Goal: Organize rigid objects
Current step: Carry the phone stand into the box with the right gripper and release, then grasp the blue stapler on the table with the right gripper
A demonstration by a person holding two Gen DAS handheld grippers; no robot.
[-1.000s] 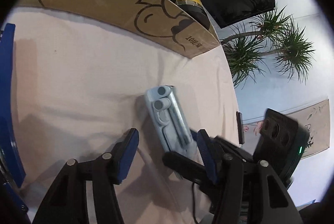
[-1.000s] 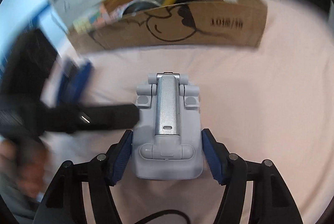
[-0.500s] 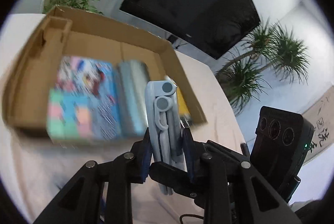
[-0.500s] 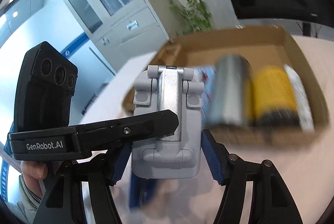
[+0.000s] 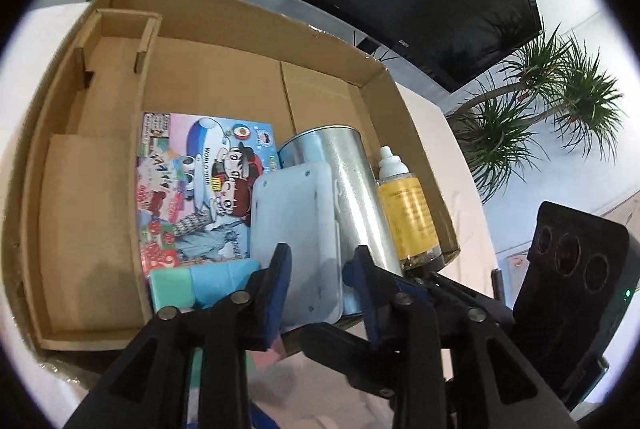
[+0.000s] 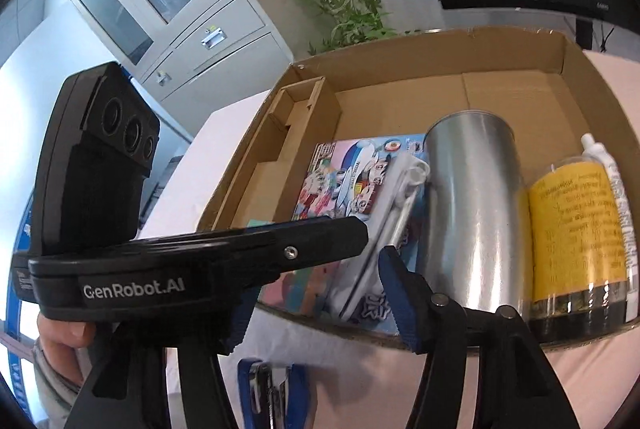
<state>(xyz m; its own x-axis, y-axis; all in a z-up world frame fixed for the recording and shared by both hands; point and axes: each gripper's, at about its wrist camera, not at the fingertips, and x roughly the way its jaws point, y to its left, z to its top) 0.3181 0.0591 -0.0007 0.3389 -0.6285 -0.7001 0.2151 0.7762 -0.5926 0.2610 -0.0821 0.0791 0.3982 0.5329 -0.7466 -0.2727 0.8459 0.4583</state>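
- My left hand-held gripper (image 5: 320, 265) hangs over the near wall of the cardboard box (image 5: 240, 85), and its jaws are opening.
- The grey folding stand (image 5: 296, 213) is between its two fingers. The blue pads seem just off its sides, not pressing on it.
- The stand is inside the box, near the middle of the near wall. It is tilted, with its flat underside toward my left camera.
- From the right camera I see the stand edge-on. It lies over the picture book (image 5: 192, 181) and just beside the metal can (image 5: 352, 189).
- My right hand-held gripper (image 6: 316, 293) is at the near wall too. Its jaws are closing but stand apart and do not press on the stand.
- The can lies on its side. The bottle with the yellow label (image 5: 408, 213) lies beside it, by the right wall of the box.
- A teal and blue block (image 5: 200, 285) lies at the near wall, left of the stand.
- A blue stapler (image 6: 272, 389) lies on the worktop (image 6: 580, 389), outside the box, at its near edge.
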